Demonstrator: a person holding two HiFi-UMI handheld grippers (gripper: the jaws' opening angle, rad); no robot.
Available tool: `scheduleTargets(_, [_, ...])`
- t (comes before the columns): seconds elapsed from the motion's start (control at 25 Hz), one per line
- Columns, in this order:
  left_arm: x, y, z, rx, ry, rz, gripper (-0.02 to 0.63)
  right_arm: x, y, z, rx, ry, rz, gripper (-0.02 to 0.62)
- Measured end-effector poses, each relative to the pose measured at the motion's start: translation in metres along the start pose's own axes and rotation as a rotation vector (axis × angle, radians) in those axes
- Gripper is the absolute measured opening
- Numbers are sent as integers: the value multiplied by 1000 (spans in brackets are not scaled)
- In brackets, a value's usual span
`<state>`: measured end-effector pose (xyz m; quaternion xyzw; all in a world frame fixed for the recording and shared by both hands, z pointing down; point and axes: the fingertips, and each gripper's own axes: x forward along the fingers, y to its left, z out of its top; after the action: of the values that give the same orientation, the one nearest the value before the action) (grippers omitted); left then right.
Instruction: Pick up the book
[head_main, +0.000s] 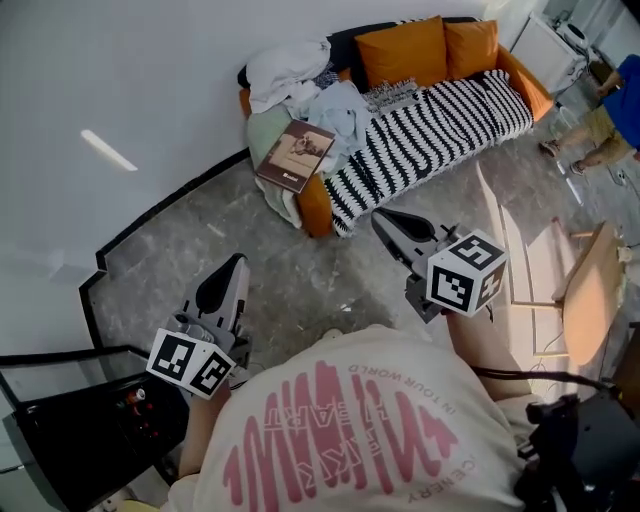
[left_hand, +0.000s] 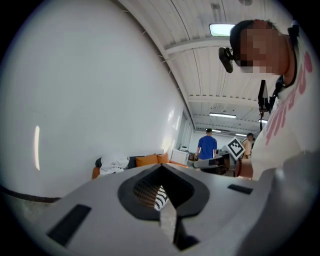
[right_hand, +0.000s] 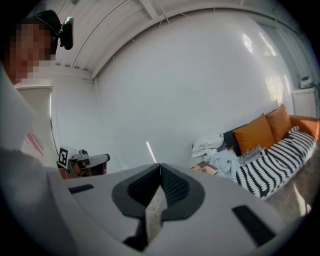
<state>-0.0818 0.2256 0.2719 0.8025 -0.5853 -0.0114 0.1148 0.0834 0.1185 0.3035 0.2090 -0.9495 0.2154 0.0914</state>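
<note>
The brown book (head_main: 296, 155) lies flat on a heap of clothes at the left end of the orange sofa (head_main: 318, 205); it also shows small in the right gripper view (right_hand: 204, 169). Both grippers hang over the grey floor, well short of the sofa and apart from the book. My left gripper (head_main: 236, 262) is shut with nothing in it, jaw tips meeting (left_hand: 161, 166). My right gripper (head_main: 381, 217) points toward the sofa's front, its jaws closed together and holding nothing (right_hand: 160, 165).
A black-and-white striped blanket (head_main: 440, 125) covers the sofa seat, with orange cushions (head_main: 403, 50) behind. White and pale clothes (head_main: 300, 80) pile beside the book. A person in blue (head_main: 610, 110) stands at the far right. A black cabinet (head_main: 90, 420) is at lower left, a wooden frame (head_main: 585, 275) at right.
</note>
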Motion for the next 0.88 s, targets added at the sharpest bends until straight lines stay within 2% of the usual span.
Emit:
scheduleTargets(0.12, [1, 9, 1, -16, -4, 3, 6, 1, -3, -3, -2, 19, -27, 11])
scheduleTargets(0.28, [2, 12, 6, 6, -11, 5, 6, 0, -13, -3, 46, 13, -54, 11])
scheduleTargets(0.56, [-6, 7, -8, 49, 13, 16, 6, 16, -13, 2, 52, 3, -25, 11])
scheduleTargets(0.72, [-1, 16, -6, -4, 10, 12, 6, 25, -13, 8, 29, 26, -36, 11])
scheduleTargets(0.88, [15, 11, -12, -7, 22, -25, 6, 13, -28, -3, 9, 63, -85, 11])
